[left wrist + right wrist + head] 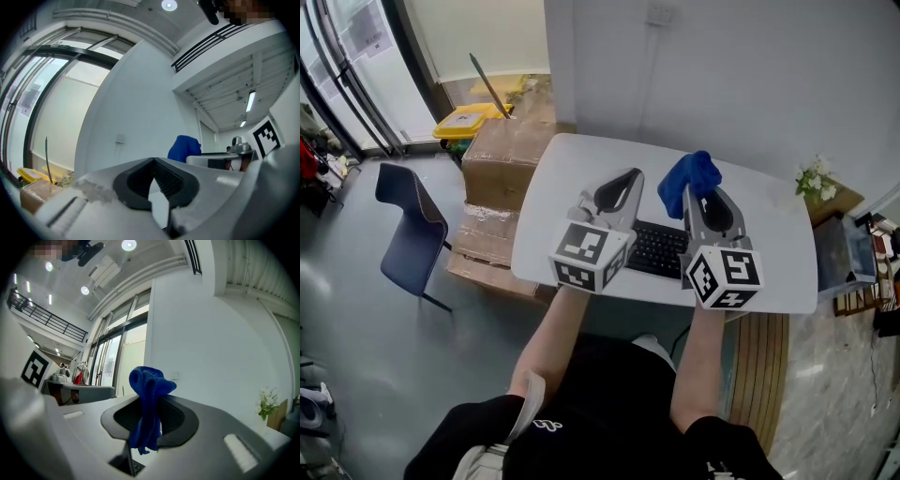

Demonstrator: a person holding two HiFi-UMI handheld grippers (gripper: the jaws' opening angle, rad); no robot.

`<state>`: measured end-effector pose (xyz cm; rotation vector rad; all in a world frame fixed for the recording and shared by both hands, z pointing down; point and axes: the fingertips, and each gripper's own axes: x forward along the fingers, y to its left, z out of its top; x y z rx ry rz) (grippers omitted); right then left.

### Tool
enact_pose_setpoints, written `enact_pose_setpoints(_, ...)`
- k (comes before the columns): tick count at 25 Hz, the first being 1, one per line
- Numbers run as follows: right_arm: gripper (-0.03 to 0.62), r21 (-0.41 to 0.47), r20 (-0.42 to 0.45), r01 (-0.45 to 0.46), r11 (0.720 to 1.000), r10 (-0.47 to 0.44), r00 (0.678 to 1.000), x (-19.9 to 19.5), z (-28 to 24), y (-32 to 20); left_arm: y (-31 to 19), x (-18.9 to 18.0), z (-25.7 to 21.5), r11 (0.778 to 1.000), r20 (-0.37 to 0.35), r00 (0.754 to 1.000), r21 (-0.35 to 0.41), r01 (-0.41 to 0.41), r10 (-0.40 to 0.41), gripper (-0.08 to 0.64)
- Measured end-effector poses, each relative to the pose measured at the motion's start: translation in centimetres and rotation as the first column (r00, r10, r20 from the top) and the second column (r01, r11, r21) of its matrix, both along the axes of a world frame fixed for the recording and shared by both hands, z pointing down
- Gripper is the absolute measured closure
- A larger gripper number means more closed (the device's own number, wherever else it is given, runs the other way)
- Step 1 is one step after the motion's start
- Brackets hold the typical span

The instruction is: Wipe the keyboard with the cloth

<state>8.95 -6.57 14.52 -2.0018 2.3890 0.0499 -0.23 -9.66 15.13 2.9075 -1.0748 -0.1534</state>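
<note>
Head view: A white table (769, 234) carries a black keyboard (661, 248) at its near edge, about midway along. Both marker cubes partly cover the keyboard. The left gripper (623, 178) is held above the table just left of the keyboard, pointing toward the far edge. The right gripper (701, 187) is held above the keyboard's right part, with a blue cloth (689, 180) bunched at its tip, clear of the table surface. Cardboard boxes (502, 150) stand against the table's left edge, with a blue chair (412, 225) beyond them. Flowers (816, 178) stand off the far right corner.

Left gripper view: The left gripper (153, 159) has its jaws closed tip to tip with nothing between them. The cloth (185, 147) shows beyond, to the right.

Right gripper view: The right gripper (150, 397) has its jaws clamped on the cloth (147, 380). One wad rises above the tips and a tail hangs down between the pads.
</note>
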Motion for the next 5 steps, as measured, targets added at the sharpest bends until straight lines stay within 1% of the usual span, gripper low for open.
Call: enact_pose_setpoints(5, 0.5, 0.0, -0.005, -0.003, 1.0, 0.003, 1.0, 0.05, 0.1, -0.2, -0.05, 0.09, 0.19, 1.0, -0.001, 1.0, -0.003, -0.004, 0.004, 0.561)
